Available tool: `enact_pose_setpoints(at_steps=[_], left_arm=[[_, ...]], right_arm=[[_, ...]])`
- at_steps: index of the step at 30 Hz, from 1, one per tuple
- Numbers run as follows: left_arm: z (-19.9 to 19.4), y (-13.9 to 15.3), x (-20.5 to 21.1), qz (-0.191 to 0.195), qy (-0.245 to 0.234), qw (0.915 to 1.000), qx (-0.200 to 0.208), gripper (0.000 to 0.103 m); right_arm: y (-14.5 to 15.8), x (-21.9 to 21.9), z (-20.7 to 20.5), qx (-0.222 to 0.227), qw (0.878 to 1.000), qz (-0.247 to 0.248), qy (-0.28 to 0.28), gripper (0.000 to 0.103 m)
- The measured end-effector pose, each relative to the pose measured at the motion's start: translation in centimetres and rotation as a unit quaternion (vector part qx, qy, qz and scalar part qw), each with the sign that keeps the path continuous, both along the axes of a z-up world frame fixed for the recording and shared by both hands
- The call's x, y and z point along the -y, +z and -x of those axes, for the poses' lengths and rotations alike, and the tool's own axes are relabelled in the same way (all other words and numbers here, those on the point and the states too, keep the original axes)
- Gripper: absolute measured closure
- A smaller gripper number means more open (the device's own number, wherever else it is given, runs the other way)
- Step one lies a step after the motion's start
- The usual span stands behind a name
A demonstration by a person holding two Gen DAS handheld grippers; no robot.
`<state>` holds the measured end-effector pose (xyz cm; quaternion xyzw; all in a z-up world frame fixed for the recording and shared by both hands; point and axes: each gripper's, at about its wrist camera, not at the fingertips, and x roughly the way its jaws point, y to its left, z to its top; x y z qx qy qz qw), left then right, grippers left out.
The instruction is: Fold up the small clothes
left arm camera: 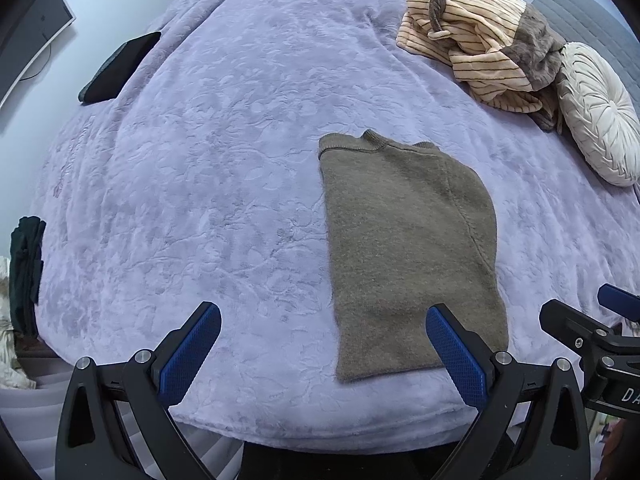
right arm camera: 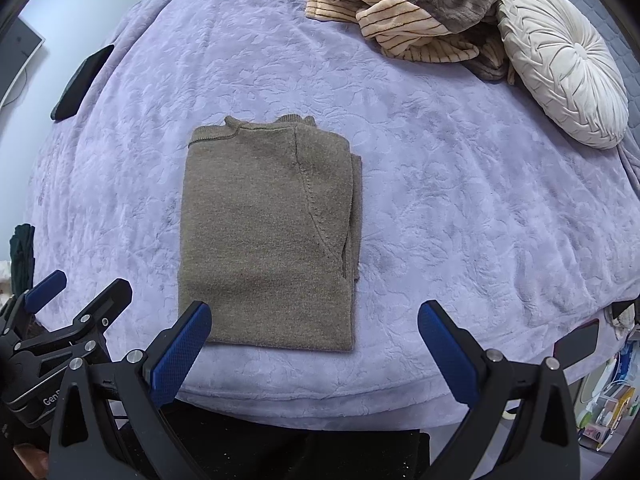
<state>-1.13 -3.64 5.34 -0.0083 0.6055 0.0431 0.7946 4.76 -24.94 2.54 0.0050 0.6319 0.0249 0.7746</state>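
While both grippers [left arm camera: 322, 346] [right arm camera: 314, 342] hung open near the bed's [right arm camera: 440, 200] front edge, the sweater [right arm camera: 264, 232] looked soft, light, limp: pinch hem corners.

Taupe sweater [right arm camera: 264, 236] (plain knit), embossed lilac blanket [right arm camera: 460, 184].

Folded sweater [right arm camera: 268, 236] on bedspread [right arm camera: 440, 200]; clothes pile [right arm camera: 400, 12], cushion [right arm camera: 560, 64] behind right.

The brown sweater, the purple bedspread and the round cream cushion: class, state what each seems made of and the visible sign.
Brown sweater: fuzzy knit, probably wool or a blend; ribbed collar, stitched seam. Purple bedspread: plush fleece or velvet, matte sheen; embossed leaf pattern. Round cream cushion: likely velvet; soft-sheened pleats gathered to the centre.
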Motion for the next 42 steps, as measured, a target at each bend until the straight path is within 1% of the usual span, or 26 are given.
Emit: enact_pose_setpoints(at_steps=[6, 16, 25, 29, 42], left_arm=[[0.18, 0.01, 0.03, -0.008, 0.001, 1.0000, -0.001, 0.000], [0.43, -0.02, -0.06, 0.001, -0.001, 1.0000, -0.004, 0.000], [0.63, 0.19, -0.01, -0.004, 0.004, 1.0000, 0.000, 0.000], [0.58, 0.22, -0.27, 0.000, 0.006, 1.0000, 0.002, 0.000], [0.26, 0.25, -0.25, 0.006, -0.007, 0.9999, 0.009, 0.000]], right_arm=[[0.02, 0.02, 0.02, 0.001, 1.000, 0.000, 0.000, 0.000], [0.07, 0.18, 0.07, 0.002, 1.000, 0.000, -0.001, 0.000], [0.10, 0.11, 0.23, 0.003, 1.000, 0.000, 0.000, 0.000], [0.13, 0.13, 0.22, 0.003, 1.000, 0.000, -0.001, 0.000], [0.27, -0.17, 0.26, 0.001, 1.000, 0.001, 0.001, 0.000]])
